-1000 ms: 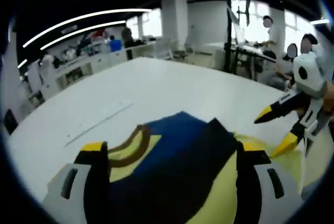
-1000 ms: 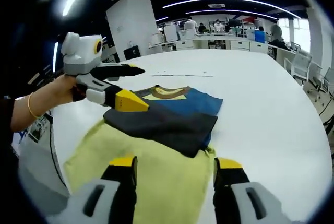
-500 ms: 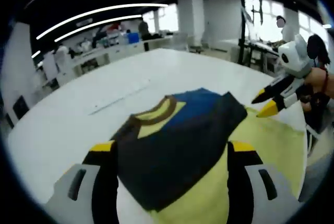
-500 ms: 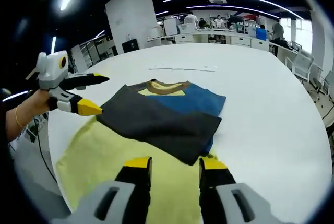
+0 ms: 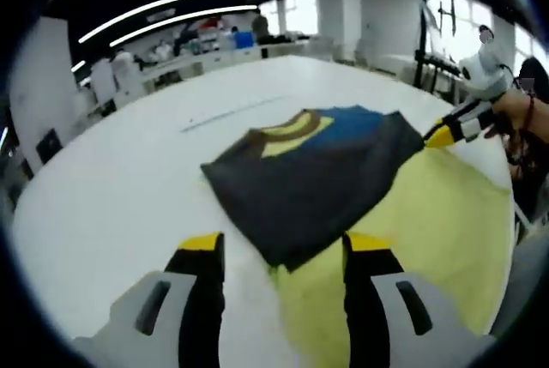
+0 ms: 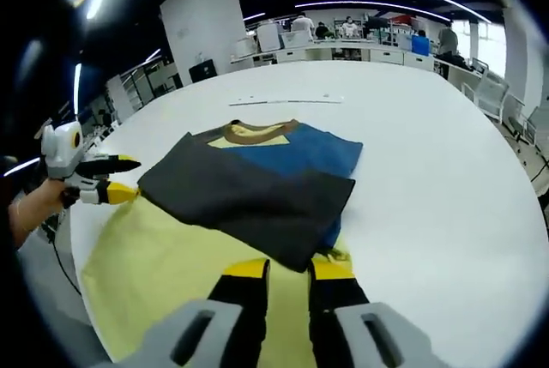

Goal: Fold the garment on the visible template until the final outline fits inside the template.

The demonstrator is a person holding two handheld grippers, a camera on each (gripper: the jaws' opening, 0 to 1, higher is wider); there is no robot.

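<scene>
Yellow-tipped, the left tongs (image 5: 276, 252) hang released above the worktop (image 5: 111, 188), jaws wide apart with nothing between them, just short of the nearest corner of the garment (image 5: 313, 175); seen from the right gripper view, the same left tongs (image 6: 127, 177) sit in a person's hand (image 6: 34, 205) off the garment's far side, jaws parted, the lower yellow tip at the edge of the dark cloth, though contact cannot be told; the right tongs (image 6: 288, 275) have their jaws drawn nearly together with only a thin gap, nothing visibly caught between them, their tips over the yellow template (image 6: 171, 265) just below the garment's (image 6: 249, 184) near corner; in the left gripper view the right tongs (image 5: 446, 128) are hand-held beside the garment's far corner, too small to judge their gap; the garment lies folded into a rough rectangle, a dark grey panel laid over a blue part, with a brown collar and a yellow patch at its far end; it rests partly on the yellow template (image 5: 412, 231) and partly on the bare white worktop (image 6: 446, 171), toward the near edge; a thin pale strip (image 5: 232, 113) lies on the worktop beyond the collar.
</scene>
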